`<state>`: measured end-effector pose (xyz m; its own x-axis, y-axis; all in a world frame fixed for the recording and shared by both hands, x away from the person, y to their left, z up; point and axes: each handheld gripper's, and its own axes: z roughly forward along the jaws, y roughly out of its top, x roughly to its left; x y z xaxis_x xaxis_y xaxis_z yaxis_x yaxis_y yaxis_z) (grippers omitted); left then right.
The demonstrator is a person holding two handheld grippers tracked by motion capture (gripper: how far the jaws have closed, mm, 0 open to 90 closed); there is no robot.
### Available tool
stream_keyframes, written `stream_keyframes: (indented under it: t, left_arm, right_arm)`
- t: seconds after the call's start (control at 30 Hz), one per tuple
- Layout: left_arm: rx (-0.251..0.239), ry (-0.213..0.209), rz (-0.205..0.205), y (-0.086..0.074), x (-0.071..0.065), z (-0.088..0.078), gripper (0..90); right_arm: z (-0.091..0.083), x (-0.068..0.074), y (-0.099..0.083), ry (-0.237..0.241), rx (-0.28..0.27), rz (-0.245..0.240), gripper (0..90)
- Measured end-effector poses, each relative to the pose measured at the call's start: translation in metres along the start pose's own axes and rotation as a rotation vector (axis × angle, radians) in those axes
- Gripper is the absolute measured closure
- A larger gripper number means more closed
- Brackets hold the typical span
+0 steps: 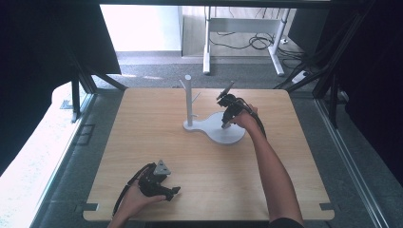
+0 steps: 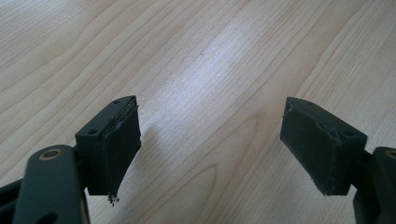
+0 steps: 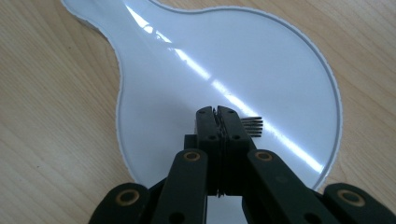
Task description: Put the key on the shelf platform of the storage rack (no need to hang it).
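The surface (image 1: 157, 156) is a broad rectangular board of pale wood veneer, matt, with long wavy grain and rounded corners; small notches are cut into its near edge at both ends. It stands on a grey carpeted floor (image 1: 157, 71), with the white metal legs of another desk (image 1: 207, 45) and loose black cables beyond it.

Near the middle of the board lies the white stand (image 1: 223, 133): a flat, glossy base shaped like a pear or a keyhole, one wide round lobe narrowing through a curved neck to a small lobe. In the right gripper view that base (image 3: 224, 56) is smooth plastic with a thin raised rim and a bright streak of reflected light across it. From the small lobe a slim round post (image 1: 188, 99) rises upright, with short pegs angled out of it near the top.

The right tool (image 1: 226, 121) points down over the wide lobe, held by a hand on a bare forearm. Its black jaws are clenched, the flat pads pressed face to face with nothing between them, their tips low above the white plastic; whether they touch it cannot be told.

The left tool (image 1: 166, 192) rests at the near left of the board, well apart from the stand. Its jaws are released, standing wide, their dark rubbery pads (image 2: 121, 144) blocky and slightly ragged at the edges, above bare wood.
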<state>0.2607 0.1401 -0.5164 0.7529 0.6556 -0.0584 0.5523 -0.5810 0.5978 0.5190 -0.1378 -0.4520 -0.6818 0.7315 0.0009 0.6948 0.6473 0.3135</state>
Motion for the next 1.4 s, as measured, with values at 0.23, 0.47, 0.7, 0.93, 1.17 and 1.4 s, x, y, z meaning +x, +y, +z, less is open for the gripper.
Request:
stream_keyframes:
  t: [0.23,0.47,0.7,0.93,1.17,1.4]
  left_arm:
    - [0.005,-0.003,0.009,0.000,0.000,0.002,20.4]
    - [0.006,-0.003,0.000,-0.001,0.001,0.002,20.4]
    - [0.008,0.005,0.008,0.000,0.000,0.002,20.4]
    - [0.012,0.008,0.007,0.000,0.000,0.003,20.4]
    - [0.012,0.018,-0.008,-0.002,0.003,0.003,20.4]
    - [0.019,0.018,-0.007,-0.002,0.002,0.005,20.4]
  right_arm:
    - [0.013,0.000,-0.005,-0.010,0.001,0.005,88.2]
    - [0.001,0.001,-0.010,-0.050,-0.038,-0.018,71.8]
    - [-0.021,0.007,-0.028,-0.061,-0.100,-0.047,55.6]
    - [-0.038,0.010,-0.059,-0.052,-0.167,-0.062,49.2]
    - [-0.052,0.013,-0.099,-0.023,-0.212,-0.051,47.5]
    - [-0.055,0.018,-0.146,-0.015,-0.241,-0.049,46.8]
